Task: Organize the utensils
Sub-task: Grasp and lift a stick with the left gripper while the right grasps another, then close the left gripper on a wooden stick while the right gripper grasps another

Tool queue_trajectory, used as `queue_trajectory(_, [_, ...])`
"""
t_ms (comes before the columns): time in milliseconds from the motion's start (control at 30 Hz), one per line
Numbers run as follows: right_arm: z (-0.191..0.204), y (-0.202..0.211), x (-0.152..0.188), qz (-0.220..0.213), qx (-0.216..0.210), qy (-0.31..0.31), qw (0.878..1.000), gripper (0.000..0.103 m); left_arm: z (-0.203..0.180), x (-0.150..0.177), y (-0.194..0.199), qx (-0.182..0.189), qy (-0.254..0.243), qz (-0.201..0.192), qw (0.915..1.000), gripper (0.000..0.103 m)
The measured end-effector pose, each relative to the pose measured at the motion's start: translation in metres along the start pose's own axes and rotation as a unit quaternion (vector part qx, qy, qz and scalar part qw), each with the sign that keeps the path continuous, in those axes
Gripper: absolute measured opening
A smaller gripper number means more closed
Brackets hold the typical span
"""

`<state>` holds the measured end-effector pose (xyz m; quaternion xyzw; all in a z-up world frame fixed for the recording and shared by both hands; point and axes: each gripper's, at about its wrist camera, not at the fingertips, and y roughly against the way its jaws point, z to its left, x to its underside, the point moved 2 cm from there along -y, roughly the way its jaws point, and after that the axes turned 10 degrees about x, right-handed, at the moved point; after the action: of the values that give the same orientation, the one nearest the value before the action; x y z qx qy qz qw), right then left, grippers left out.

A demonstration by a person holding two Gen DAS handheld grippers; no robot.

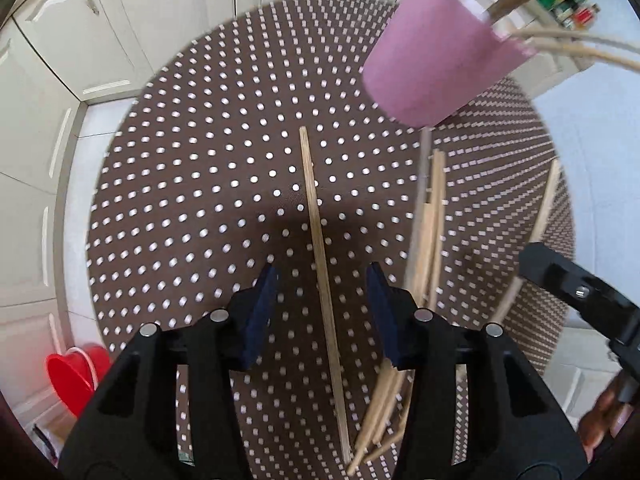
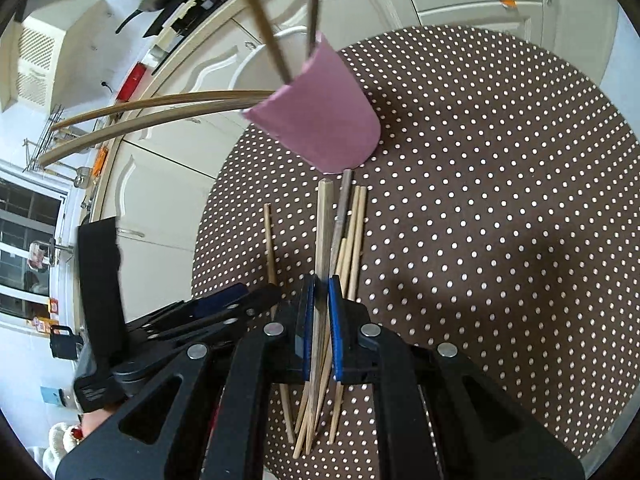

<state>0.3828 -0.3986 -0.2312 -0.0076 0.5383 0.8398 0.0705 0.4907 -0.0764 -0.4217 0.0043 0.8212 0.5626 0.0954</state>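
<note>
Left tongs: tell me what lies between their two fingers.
In the left wrist view, the left tongs stand open over one loose chopstick lying on the dotted tablecloth, untouched by either finger.

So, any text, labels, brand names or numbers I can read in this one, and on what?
None can be read.
Bottles on the shelf carry coloured labels: too small and blurred.
Orange stickers on the cabinet edge: no legible characters.
The pink cup, the chopsticks and the dotted tablecloth carry no writing.
</note>
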Motion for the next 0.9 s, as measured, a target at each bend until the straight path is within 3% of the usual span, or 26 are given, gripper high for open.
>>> queue_trajectory(167, [-0.010,-0.008,-0.004,0.003,-0.011,-0.018,1.000,0.006,-0.012,-0.013,-0.010,-0.034,-0.032,-0.002,0.9989,0.044])
queue_trajectory(367, [-0.023,-0.008,-0.004,0.004,-0.016,-0.029,0.999,0.006,-0.016,-0.015,-0.007,-0.076,-0.052,-0.015,0.9956,0.027])
queue_trajectory(433, [-0.025,-0.008,-0.005,0.004,-0.016,-0.028,0.999,0.006,-0.017,-0.015,-0.004,-0.078,-0.047,-0.017,0.9957,0.016])
queue_trajectory(533, [-0.020,-0.006,-0.004,0.001,-0.017,-0.027,0.999,0.006,-0.011,-0.016,0.002,-0.063,-0.033,-0.015,0.9974,0.006])
queue_trajectory(900, [-0.002,0.021,0.010,-0.041,-0.005,-0.030,0.999,0.005,-0.021,0.001,0.041,-0.019,-0.057,-0.037,0.9975,0.006])
